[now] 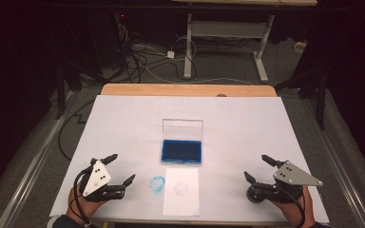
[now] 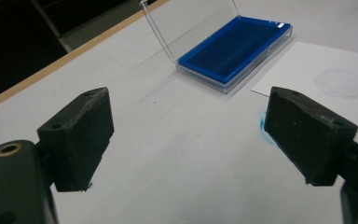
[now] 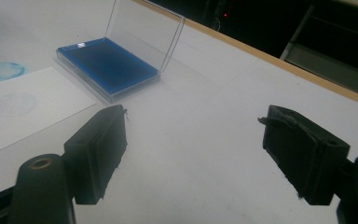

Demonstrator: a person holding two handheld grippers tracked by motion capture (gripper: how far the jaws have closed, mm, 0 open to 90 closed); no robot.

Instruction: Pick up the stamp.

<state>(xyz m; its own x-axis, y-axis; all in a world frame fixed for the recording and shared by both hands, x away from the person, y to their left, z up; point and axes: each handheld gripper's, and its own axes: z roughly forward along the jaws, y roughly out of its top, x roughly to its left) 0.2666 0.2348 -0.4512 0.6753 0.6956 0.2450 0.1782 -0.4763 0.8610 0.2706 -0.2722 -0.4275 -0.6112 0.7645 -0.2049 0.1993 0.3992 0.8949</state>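
High view: worktop (image 1: 123, 118) covered in white, a blue ink pad (image 1: 181, 152) in a clear case near the middle, its transparent lid (image 1: 183, 129) standing upright at the far edge. Just in front of the pad lies a white paper sheet (image 1: 181, 191) bearing a faint round stamp mark (image 1: 181, 188); a brighter blue ring mark (image 1: 157, 184) sits on the worktop cover just left of the sheet. Left tongs (image 1: 122, 167) at the near left, jaws spread wide, nothing between them; right tongs (image 1: 256, 168) at the near right, also spread wide and empty. Both are well apart from the pad. Left gripper view: left tongs (image 2: 186, 135) wide, bare worktop between the jaws; ink pad (image 2: 235, 49) ahead and to the right, lid (image 2: 189, 23) raised, sheet corner (image 2: 326, 79) beside it, blue mark (image 2: 263, 126) partly hidden behind the right-hand jaw. Right gripper view: right tongs (image 3: 193, 154) wide, empty; ink pad (image 3: 107, 65) ahead to the left, sheet (image 3: 23, 109) nearer, blue ring (image 3: 0, 71) at the left edge.
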